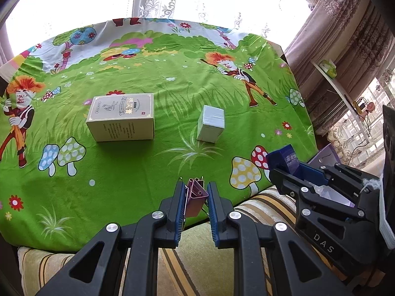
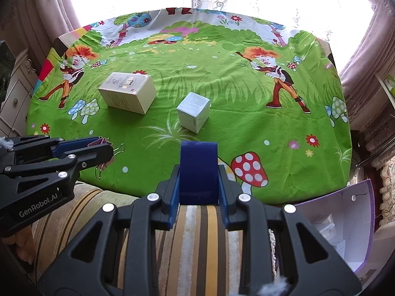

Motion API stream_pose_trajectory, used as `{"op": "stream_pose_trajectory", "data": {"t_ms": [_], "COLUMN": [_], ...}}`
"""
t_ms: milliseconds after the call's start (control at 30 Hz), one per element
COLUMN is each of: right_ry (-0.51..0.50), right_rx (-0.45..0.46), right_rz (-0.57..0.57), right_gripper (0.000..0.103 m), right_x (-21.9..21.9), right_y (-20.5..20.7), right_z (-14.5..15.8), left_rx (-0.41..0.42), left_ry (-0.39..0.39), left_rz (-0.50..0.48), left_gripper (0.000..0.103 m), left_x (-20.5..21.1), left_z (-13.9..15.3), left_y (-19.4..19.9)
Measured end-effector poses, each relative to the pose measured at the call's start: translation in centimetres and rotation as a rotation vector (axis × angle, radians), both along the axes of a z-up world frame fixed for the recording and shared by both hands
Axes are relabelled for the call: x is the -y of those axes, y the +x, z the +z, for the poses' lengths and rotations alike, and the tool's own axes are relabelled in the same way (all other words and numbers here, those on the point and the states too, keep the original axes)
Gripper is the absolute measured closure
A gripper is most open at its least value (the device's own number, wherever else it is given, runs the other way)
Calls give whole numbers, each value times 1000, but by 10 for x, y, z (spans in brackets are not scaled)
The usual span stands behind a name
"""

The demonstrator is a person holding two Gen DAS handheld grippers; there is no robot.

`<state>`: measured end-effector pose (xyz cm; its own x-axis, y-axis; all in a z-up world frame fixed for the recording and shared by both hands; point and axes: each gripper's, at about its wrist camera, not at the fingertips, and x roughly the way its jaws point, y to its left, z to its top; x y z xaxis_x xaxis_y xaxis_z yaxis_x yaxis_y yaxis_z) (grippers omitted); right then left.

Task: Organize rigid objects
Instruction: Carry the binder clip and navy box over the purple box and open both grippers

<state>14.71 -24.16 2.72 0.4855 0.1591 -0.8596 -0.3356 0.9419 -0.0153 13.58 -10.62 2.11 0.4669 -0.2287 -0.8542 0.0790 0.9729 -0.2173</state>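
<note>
Left wrist view: left gripper (image 1: 195, 192) is clamping a pink binder clip (image 1: 195, 194) | right gripper (image 2: 198, 172) is pinching a blue block (image 2: 198, 170) | tea box (image 1: 122, 117) is lying ahead-left of the left gripper, white cube (image 2: 193, 114) just ahead of the right, nearer it.

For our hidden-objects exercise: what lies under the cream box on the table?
The cream box rests flat on the green cartoon tablecloth; cloth shows all around it. Whatever lies directly beneath, and anything inside the closed box, is covered. The white cube stands apart, beside it.
</note>
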Motion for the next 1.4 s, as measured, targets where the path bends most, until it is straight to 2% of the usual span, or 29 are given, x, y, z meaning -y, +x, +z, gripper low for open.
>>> {"op": "stream_pose_trajectory", "data": {"t_ms": [333, 600, 867, 1400], "right_ry": [23, -8, -69, -116], "right_rx": [10, 39, 56, 105], "right_rz": [-96, -196, -313, -468], "right_gripper": [72, 72, 72, 72], "right_x": [53, 103, 153, 211], "right_y": [-22, -39, -51, -62], "right_z": [7, 17, 17, 32], "left_rx": [3, 11, -7, -24], "left_ry": [1, -5, -37, -136], "left_rz": [-90, -193, -285, -402], "left_gripper": [84, 84, 84, 84], "left_x": [51, 100, 146, 212], "left_z": [6, 10, 9, 10], "left_y": [-5, -11, -15, -14]}}
